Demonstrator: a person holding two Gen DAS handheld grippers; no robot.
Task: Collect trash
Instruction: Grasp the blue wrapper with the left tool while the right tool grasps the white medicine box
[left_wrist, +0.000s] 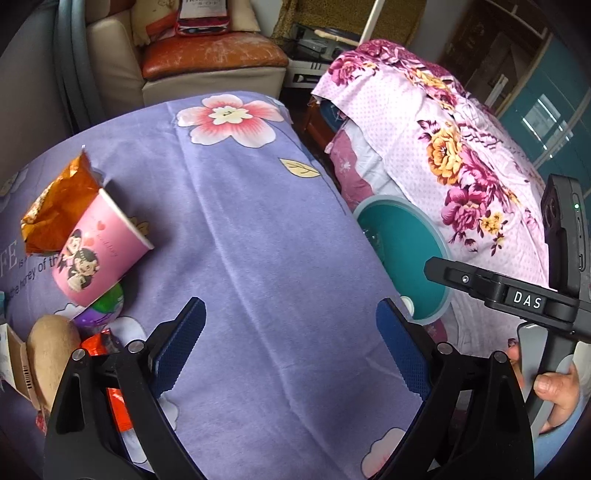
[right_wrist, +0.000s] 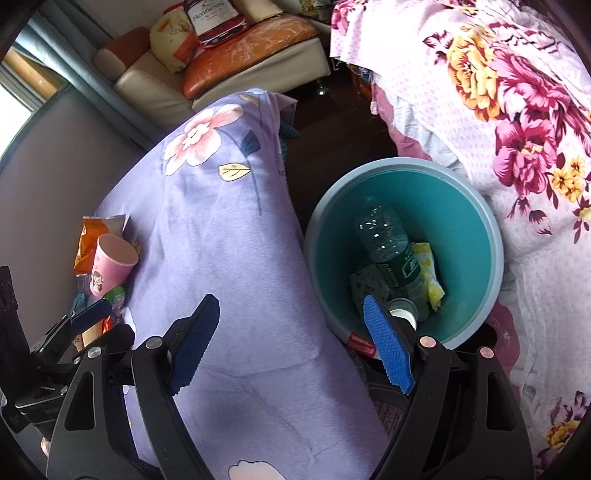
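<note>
Teal plastic bin with grey rim (right_wrist: 461, 206) sits off table edge, handy for drops; clear plastic bottle (right_wrist: 391, 254) already inside. Right gripper (right_wrist: 290, 339) spread wide, empty, bin just ahead-right. Left gripper (left_wrist: 290, 343) agape, empty; pink paper cup (left_wrist: 98, 247) and orange foil wrapper (left_wrist: 55, 206) ahead-left, apart from fingers.

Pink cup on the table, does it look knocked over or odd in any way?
Yes. The pink cup is tipped, not upright, propped against an orange wrapper with a green-and-purple item under it. Nothing looks spilled on the purple cloth.
</note>
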